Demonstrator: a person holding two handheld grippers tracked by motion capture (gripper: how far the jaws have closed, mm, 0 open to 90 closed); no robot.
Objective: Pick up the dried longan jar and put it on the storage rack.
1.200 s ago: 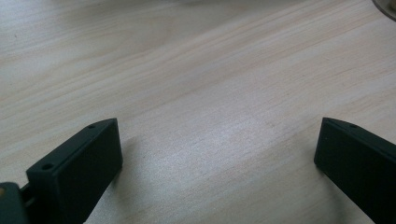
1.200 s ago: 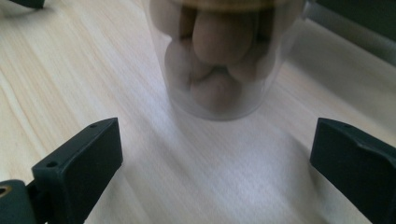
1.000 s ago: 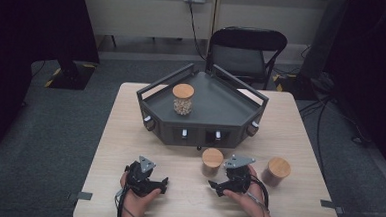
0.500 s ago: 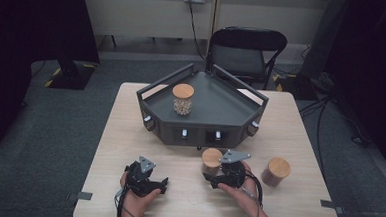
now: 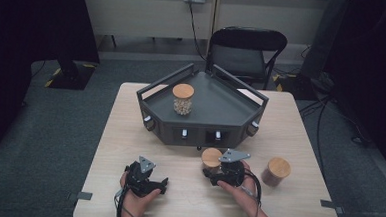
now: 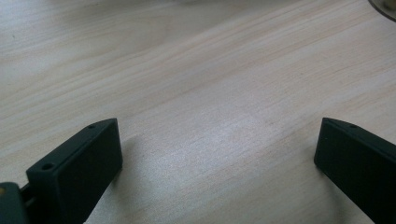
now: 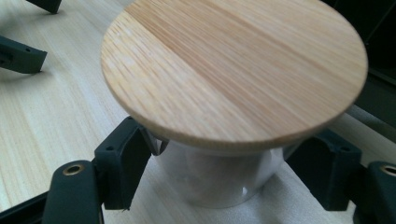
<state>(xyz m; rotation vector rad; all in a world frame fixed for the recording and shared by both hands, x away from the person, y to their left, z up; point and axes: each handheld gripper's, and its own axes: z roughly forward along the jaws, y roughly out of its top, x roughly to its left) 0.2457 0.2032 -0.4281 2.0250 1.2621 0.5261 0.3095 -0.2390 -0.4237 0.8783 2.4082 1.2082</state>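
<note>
Pale wood table [image 5: 129, 135]; right gripper [image 7: 219, 182] jaws just closed on wooden-lidded glass jar [image 7: 224, 93]; left gripper [image 6: 217, 163] jaws apart.

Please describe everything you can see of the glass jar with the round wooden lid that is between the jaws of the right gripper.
The clear glass jar with the round light bamboo-like lid stands upright on the pale wooden table, just before the dark grey tray. Its flat lid overhangs the cylindrical body, whose contents I cannot tell. The right gripper has just closed: its black jaws press the glass on both sides below the lid.
</note>
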